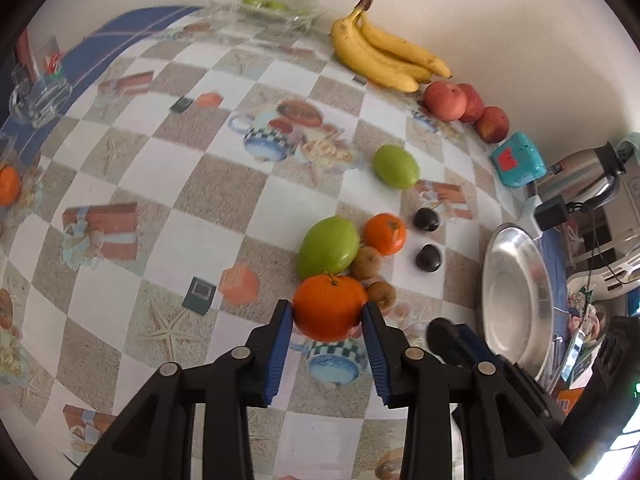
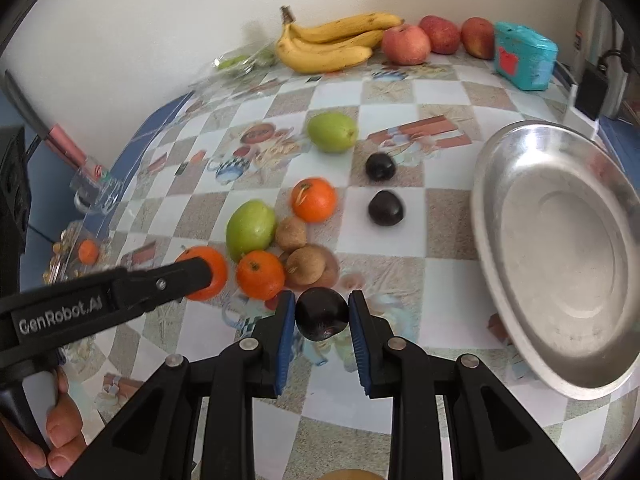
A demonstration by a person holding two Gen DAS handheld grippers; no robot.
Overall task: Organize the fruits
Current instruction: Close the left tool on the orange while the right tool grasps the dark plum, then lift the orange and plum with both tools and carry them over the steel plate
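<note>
Orange [image 1: 329,307], round and glossy, sits clamped between blue-padded tool [image 1: 327,312].

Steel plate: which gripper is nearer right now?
Right. The right gripper, shut on a dark plum, sits beside the steel plate; the left gripper, holding an orange, is farther off.

The worktop [image 1: 168,184] lies bare across its left and middle. A tight cluster of fruit [image 2: 276,236] crowds the centre, with two dark plums [image 2: 384,188] between it and the steel dish [image 2: 560,248]. Bananas [image 2: 328,46], apples [image 2: 436,38] and a teal packet [image 2: 524,56] line the back wall.
</note>
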